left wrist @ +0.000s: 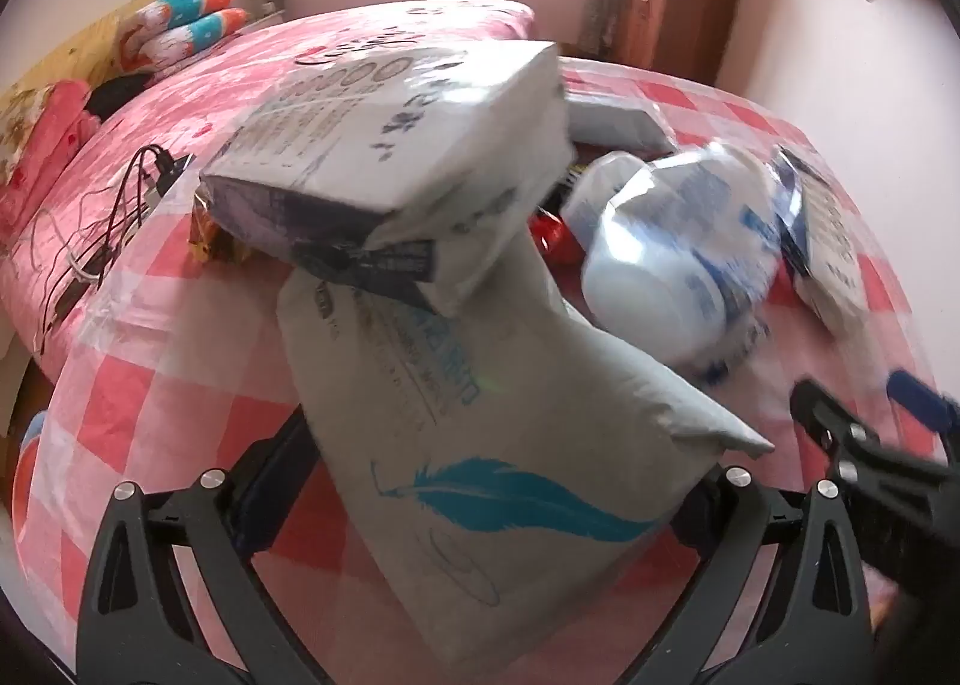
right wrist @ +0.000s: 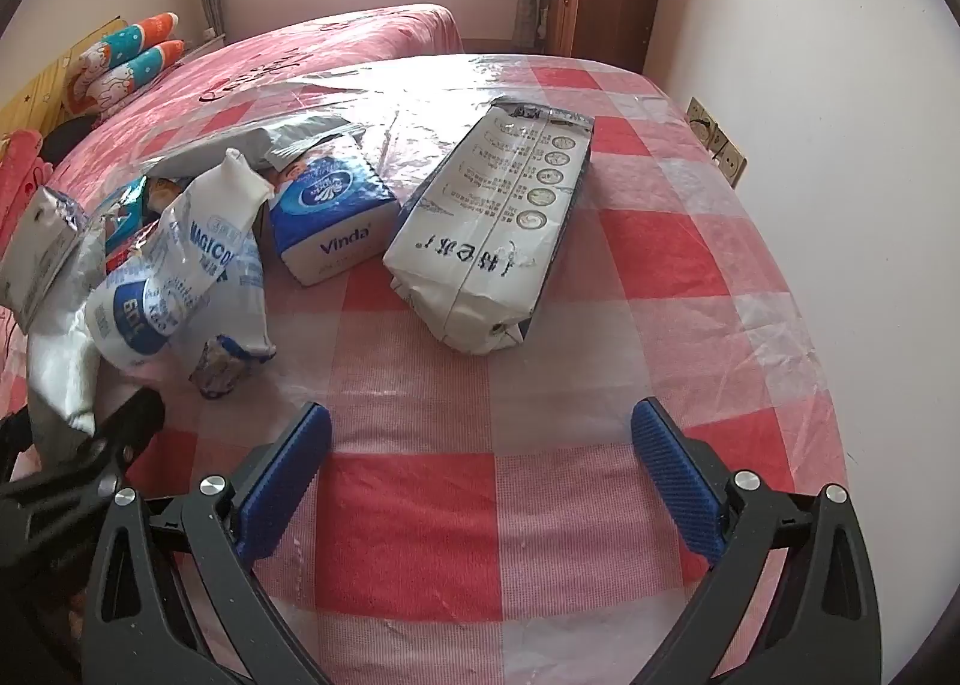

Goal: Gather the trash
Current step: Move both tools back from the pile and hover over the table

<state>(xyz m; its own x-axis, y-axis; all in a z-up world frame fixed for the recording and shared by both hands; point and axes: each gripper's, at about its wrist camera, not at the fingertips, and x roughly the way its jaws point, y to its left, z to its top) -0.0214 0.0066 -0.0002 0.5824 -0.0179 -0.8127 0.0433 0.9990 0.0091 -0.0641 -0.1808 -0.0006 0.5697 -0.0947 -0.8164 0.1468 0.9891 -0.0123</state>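
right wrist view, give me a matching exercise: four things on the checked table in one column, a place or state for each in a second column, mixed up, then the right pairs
Things:
1. Vinda tissue pack
2. white bag with round pictures
3. right gripper
4. crumpled blue and white wrapper

Place or state:
A. jaws wide apart, nothing between them
B. lying lengthwise near the middle of the checked tablecloth
C. at the left edge of the pile, nearest the left gripper
D. between the crumpled wrapper and the long white bag

Pairs: 1-D, 2-B, 3-A, 4-C
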